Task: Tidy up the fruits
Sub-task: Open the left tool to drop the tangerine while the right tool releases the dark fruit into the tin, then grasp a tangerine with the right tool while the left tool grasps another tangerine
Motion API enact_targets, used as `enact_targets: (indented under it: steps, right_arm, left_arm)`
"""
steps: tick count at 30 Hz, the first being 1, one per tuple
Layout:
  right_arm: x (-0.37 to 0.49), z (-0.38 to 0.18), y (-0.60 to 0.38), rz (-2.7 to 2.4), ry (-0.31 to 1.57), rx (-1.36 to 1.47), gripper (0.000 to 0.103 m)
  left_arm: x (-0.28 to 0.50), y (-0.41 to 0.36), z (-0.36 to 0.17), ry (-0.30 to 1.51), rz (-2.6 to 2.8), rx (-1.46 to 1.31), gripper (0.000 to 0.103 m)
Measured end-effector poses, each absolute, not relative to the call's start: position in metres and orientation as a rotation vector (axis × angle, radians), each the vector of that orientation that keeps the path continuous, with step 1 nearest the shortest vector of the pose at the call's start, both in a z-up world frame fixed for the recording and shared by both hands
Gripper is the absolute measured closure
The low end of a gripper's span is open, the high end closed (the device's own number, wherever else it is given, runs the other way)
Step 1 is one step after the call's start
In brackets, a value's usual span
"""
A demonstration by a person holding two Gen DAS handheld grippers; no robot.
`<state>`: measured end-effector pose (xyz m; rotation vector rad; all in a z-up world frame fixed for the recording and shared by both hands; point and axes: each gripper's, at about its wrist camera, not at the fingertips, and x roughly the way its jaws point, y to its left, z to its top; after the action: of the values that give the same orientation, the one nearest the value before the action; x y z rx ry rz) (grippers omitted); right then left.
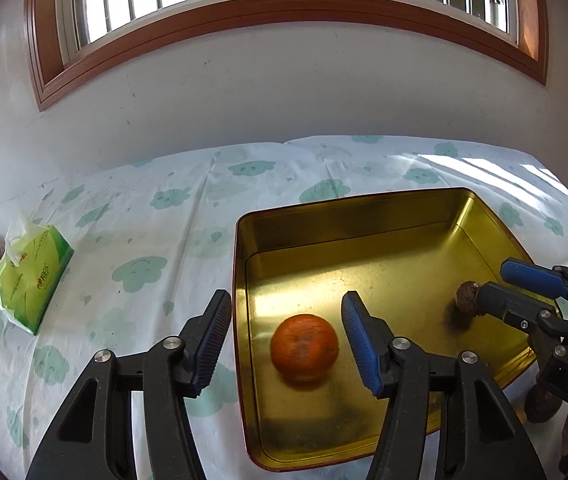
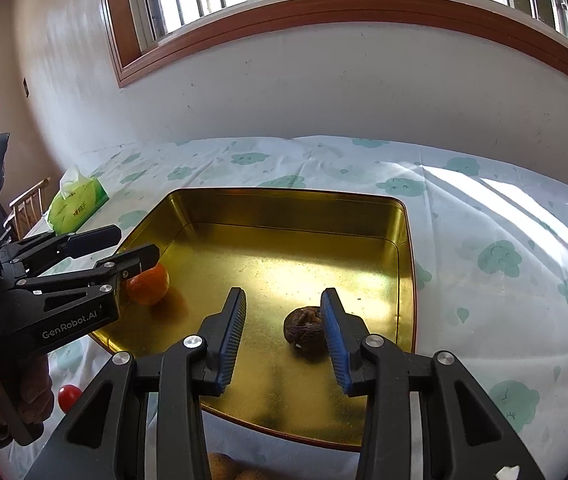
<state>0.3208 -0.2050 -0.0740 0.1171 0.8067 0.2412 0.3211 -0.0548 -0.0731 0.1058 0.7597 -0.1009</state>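
Note:
A gold metal tray (image 1: 240,280) (image 2: 406,264) lies on the table. An orange (image 1: 304,347) (image 2: 150,284) rests in its near-left part. A dark brown wrinkled fruit (image 1: 467,297) (image 2: 305,329) rests in its near-right part. My left gripper (image 1: 284,340) is open above the orange, its fingers apart on either side and not touching. My right gripper (image 2: 283,332) is open, the brown fruit lying close to its right finger (image 2: 334,336). Each gripper shows in the other's view, the right one (image 1: 524,280) and the left one (image 2: 124,246).
A green tissue pack (image 1: 30,276) (image 2: 78,200) lies at the table's left. A small red fruit (image 2: 69,397) sits on the cloth in front of the tray. Brownish fruits (image 2: 236,470) lie at the near edge. The white wall and window are behind.

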Motion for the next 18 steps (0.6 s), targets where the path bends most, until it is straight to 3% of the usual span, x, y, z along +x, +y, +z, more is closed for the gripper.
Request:
enact_targets:
  steps: [3, 7, 13, 18]
  right_arm:
    - [0.312, -0.067, -0.21, 0.251, 0.784, 0.142, 0.064]
    - [0.281, -0.048, -0.217, 0.274, 0.749, 0.162, 0.055]
    - [0.203, -0.021, -0.224, 0.354, 0.725, 0.141, 0.046]
    - [0.137, -0.029, -0.208, 0.41, 0.774, 0.074, 0.046]
  left_arm:
    - [0.315, -0.052, -0.066, 0.721, -0.125, 0.092, 0.033]
    - [0.304, -0.04, -0.049, 0.672, -0.121, 0.057, 0.025]
    - [0.272, -0.004, -0.025, 0.627, -0.076, -0.024, 0.024]
    - [0.221, 0.025, -0.021, 0.621, -0.051, -0.074, 0.024]
